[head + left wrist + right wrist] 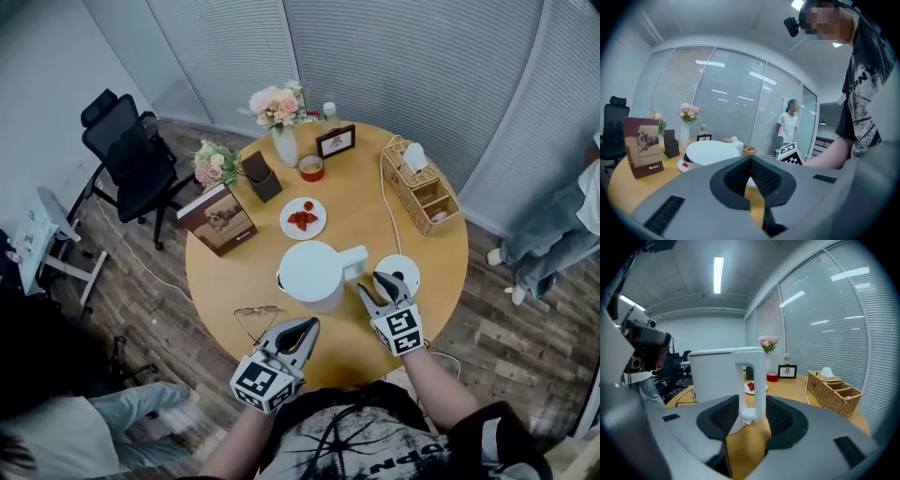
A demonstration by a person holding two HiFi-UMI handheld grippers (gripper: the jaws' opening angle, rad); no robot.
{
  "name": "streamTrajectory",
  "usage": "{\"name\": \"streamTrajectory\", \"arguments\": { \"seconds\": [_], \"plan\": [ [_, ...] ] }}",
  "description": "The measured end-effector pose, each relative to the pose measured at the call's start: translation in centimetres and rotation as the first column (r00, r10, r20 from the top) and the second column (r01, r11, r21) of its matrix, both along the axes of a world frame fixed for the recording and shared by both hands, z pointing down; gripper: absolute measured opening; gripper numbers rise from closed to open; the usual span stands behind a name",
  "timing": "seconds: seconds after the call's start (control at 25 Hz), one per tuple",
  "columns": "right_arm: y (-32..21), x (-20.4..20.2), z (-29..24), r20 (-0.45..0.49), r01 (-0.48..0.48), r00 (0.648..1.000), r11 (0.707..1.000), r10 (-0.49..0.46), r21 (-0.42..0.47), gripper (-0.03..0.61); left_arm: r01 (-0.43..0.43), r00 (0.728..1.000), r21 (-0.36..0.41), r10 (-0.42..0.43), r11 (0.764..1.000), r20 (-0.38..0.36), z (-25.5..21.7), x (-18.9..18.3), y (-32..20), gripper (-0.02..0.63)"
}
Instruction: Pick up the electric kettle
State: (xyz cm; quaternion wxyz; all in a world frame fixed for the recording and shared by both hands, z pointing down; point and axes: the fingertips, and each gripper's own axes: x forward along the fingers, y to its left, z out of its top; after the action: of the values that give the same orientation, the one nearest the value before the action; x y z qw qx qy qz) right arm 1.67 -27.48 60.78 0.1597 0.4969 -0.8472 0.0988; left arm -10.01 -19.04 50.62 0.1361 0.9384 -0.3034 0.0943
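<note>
The white electric kettle (pixel 314 272) stands on the round wooden table (pixel 225 281), its handle (pixel 354 262) pointing right. My right gripper (pixel 375 283) is just behind the handle, open. In the right gripper view the handle (pixel 752 380) stands upright between the two dark pads, with a gap on each side, and the right gripper (pixel 752 420) touches nothing. My left gripper (pixel 307 328) sits near the front edge, below the kettle, shut with its tips together and nothing in it. In the left gripper view the kettle (pixel 712 152) lies beyond the left gripper (pixel 751 161).
The kettle's round white base (pixel 405 267) lies right of the right gripper. Glasses (pixel 255 314) lie left of the left gripper. A strawberry plate (pixel 303 217), a book (pixel 217 218), a wicker basket (pixel 422 187), a cable (pixel 382 202) and a flower vase (pixel 281 122) stand behind. A person (pixel 562 225) stands at right.
</note>
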Motion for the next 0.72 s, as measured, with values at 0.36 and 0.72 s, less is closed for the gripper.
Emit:
{"name": "streamTrajectory", "arguments": {
  "seconds": [0.36, 0.72],
  "plan": [
    [4.1, 2.5, -5.7, 0.048, 0.082, 0.995, 0.994, -0.085, 0.070, 0.077, 0.001, 1.000, 0.053, 0.001, 0.999, -0.030, -1.6, 2.5, -0.4, 0.002],
    [6.9, 5.1, -11.1, 0.065, 0.128, 0.988, 0.978, -0.140, 0.165, 0.026, 0.009, 0.999, 0.092, -0.005, 0.996, -0.045, -2.7, 4.5, -1.1, 0.002]
  ]
}}
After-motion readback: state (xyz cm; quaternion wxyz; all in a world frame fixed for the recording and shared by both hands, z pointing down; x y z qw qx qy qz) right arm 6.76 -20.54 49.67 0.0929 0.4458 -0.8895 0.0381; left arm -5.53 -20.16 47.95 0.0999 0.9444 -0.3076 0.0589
